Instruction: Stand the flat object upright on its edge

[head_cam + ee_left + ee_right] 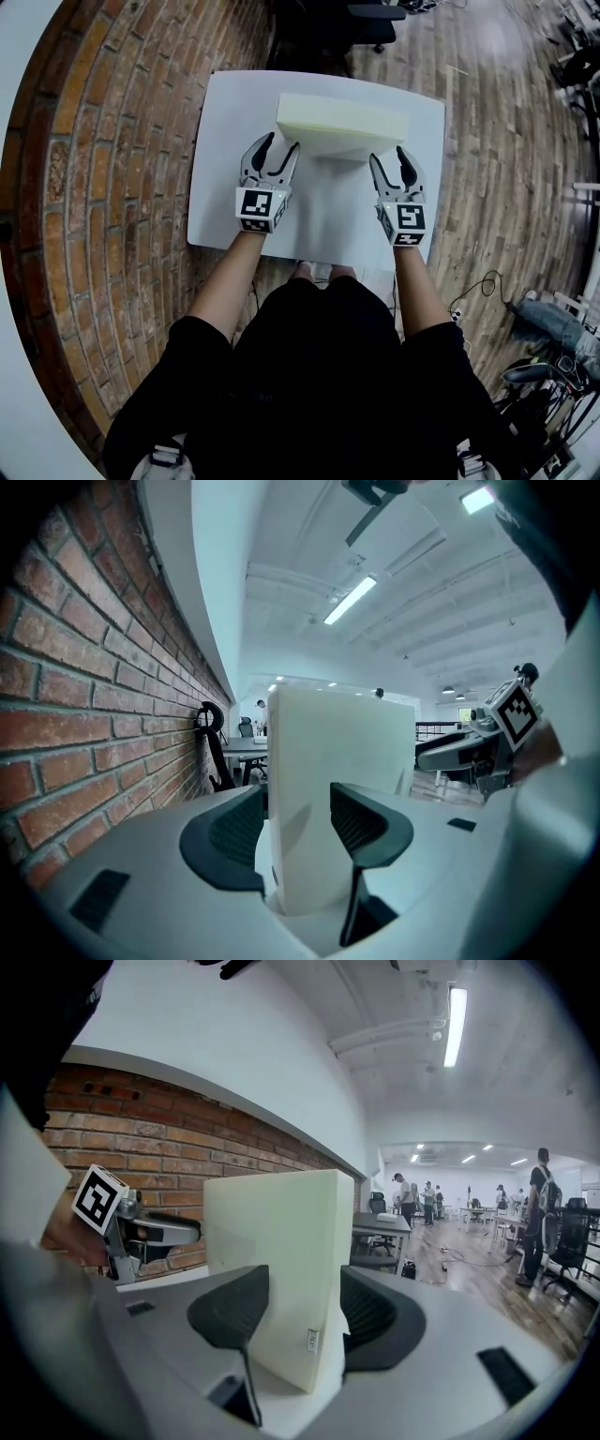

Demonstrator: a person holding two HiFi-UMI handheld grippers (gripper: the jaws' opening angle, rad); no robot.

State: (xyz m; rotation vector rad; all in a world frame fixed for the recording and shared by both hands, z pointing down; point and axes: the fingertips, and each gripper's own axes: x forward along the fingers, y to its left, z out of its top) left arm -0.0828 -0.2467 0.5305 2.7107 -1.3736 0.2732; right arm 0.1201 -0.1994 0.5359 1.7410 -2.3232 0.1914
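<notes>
1. Brick wall (112, 141) fills the whole left side of the head view, and a wooden floor (506, 187) sweeps round the right.
2. White table (220, 178) sits square in the middle. The person (309, 375), in a dark top, stands at its near edge with both forearms out over it.
3. And there it is: the foam slab (337, 127), pale cream, standing upright on its long edge! It runs parallel to the table's far edge, just inside it, from about the middle toward the far right corner.
4. Left gripper (281, 142) is at the slab's left end, jaws spread to either side of its thickness. The left gripper view has the foam between the pads, with a dark sliver of gap at the left-hand pad. The other pad sits right at the foam's face, and whether it touches is not clear.
5. Right gripper (389, 155) takes the slab's right end the same way. Its jaws are wide apart, the foam's end is between them, and the pads stand just beside its two faces.
6. Left marker cube (261, 208) and right marker cube (405, 223) hang over the table's near half, one toward each side edge.
7. Far off in the right gripper view, a few people (539, 1204) stand among desks.
</notes>
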